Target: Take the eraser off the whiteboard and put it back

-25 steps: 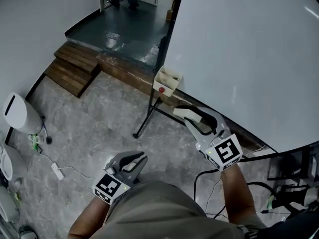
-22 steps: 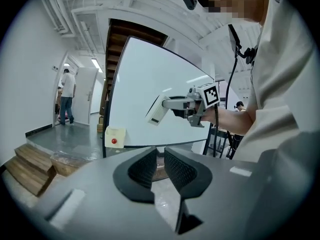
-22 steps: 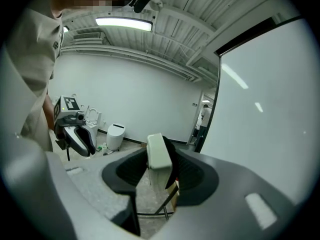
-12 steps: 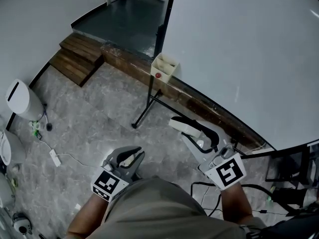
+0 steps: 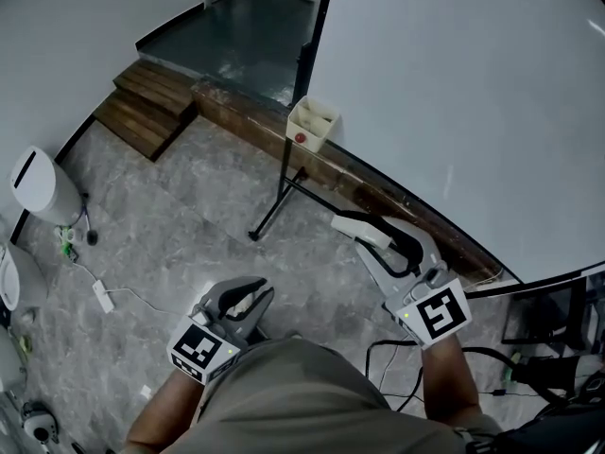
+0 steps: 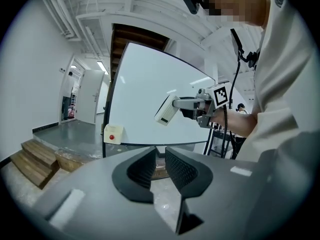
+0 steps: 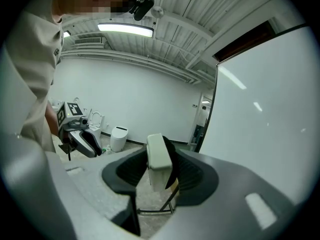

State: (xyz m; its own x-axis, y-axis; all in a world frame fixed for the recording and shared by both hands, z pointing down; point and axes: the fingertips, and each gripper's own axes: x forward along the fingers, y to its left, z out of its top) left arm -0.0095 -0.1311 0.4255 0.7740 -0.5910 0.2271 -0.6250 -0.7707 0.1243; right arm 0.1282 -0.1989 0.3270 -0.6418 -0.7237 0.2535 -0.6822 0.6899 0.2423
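The eraser (image 5: 352, 222), a white block, sits clamped between the jaws of my right gripper (image 5: 364, 230). It is held in the air just in front of the whiteboard's (image 5: 473, 93) lower edge, apart from the board. In the right gripper view the eraser (image 7: 159, 161) stands on end between the dark pads, with the whiteboard (image 7: 270, 109) at the right. My left gripper (image 5: 248, 296) hangs low near my body, jaws drawn together with only a slit, nothing in them. From the left gripper view (image 6: 160, 166) the eraser (image 6: 165, 110) shows against the whiteboard (image 6: 145, 94).
A cream box (image 5: 312, 126) with a red dot hangs at the board's lower left corner. The board's black stand leg (image 5: 274, 211) slants to the stone floor. Wooden steps (image 5: 142, 112) lie far left, a white bin (image 5: 38, 189) and cables (image 5: 104, 296) at left, a black frame (image 5: 548, 348) at right.
Both hands and the head view shifted a little in the first half second, then settled. The right gripper has kept hold of the eraser throughout; the left stays empty.
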